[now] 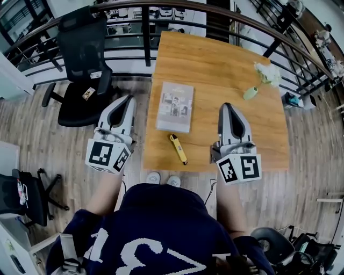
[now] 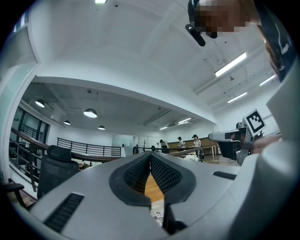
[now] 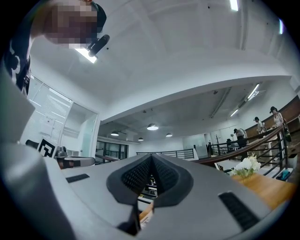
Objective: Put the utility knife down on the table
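Head view: a wooden bench carries the yellow utility knife, lying flat near its six o'clock edge, just below a booklet, apparently already set down. The left claw at its ten o'clock and the right claw at two o'clock hang clear. Left gripper view: clenched, empty. Right gripper view: likewise pinched together on nothing.

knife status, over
Left claw shut, empty. Right claw shut, empty. Knife flat on table, near edge, beside booklet. Nothing in the way.

A black office chair stands on wood-plank floor beside a curved dark railing.
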A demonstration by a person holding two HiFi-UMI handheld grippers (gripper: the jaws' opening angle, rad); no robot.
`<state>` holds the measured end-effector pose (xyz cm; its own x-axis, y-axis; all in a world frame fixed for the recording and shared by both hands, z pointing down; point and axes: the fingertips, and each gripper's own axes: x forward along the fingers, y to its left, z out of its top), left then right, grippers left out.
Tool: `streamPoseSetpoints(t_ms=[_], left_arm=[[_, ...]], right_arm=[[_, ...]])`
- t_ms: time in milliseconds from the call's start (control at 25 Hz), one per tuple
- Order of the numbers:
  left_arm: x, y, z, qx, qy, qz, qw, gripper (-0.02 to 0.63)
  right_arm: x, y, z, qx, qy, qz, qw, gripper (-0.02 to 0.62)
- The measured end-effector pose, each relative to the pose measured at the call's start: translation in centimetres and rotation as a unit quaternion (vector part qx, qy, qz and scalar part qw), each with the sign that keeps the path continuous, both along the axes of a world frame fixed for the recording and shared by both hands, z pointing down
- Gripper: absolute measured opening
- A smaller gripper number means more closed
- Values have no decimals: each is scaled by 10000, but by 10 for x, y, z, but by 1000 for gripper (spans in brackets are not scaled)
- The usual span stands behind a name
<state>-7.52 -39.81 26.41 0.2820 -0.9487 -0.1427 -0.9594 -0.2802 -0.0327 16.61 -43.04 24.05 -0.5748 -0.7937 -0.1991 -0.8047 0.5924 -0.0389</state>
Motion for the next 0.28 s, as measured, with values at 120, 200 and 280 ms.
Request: streamPoseSetpoints(t_ms=[120,200,280], left_arm=[[-2,-1,0,-6,2,-3,10000,15],[-2,-2,0,-5,5,-3,10000,15],[-1,-2,1,1,5,0,10000,15]], right_arm=[[-2,1,-1,17,15,7,10000,23],[-3,0,-1,18,23,9,10000,23],[-3,0,-1,17,29,13,10000,23]])
